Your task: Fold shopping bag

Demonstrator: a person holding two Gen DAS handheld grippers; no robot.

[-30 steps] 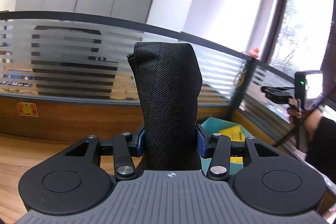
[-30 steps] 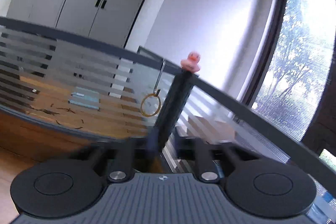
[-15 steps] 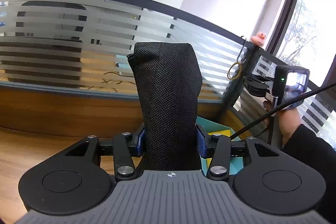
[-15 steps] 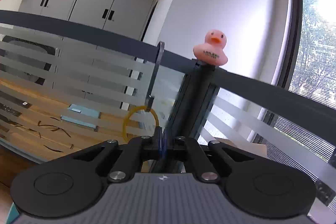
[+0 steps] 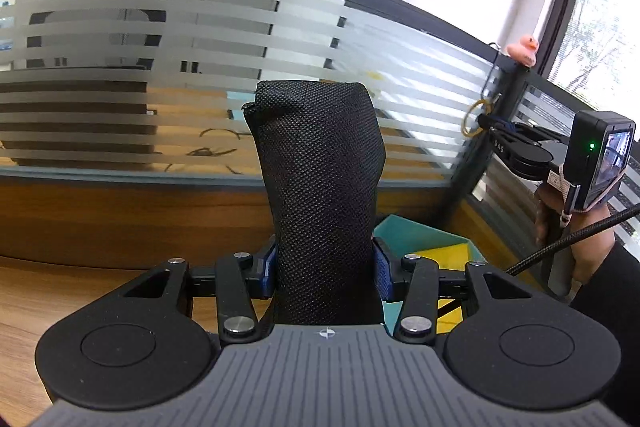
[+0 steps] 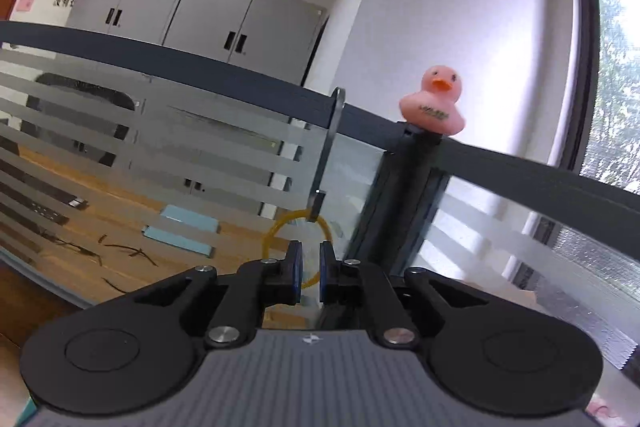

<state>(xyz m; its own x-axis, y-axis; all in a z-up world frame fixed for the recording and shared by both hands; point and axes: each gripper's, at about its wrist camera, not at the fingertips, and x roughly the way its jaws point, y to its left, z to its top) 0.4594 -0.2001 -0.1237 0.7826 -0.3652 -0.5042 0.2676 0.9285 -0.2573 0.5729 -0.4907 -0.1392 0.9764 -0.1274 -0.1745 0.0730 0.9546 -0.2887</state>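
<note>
The black woven shopping bag (image 5: 324,187) is rolled into a thick upright bundle, and my left gripper (image 5: 324,263) is shut on its lower part, blue pads pressing both sides. My right gripper (image 6: 310,263) points at a yellow rubber band (image 6: 276,231) that hangs from a metal hook (image 6: 326,163) on the partition. Its jaws stand a narrow gap apart, with the band's lower arc showing through the gap just beyond the tips. The left wrist view shows the right gripper (image 5: 486,119) level with the band (image 5: 468,125), held by a person's hand (image 5: 580,227).
A striped frosted-glass partition (image 5: 200,75) runs across the back, with a dark corner post (image 6: 404,195) topped by a pink rubber duck (image 6: 434,103). A teal box with yellow contents (image 5: 424,239) sits below the bag on the wooden desk (image 5: 48,291). A window is at the right.
Both views have swung toward the corner post, so the duck and band are closer. The right jaws, closed before, now show a narrow gap. The left gripper keeps the bag.
</note>
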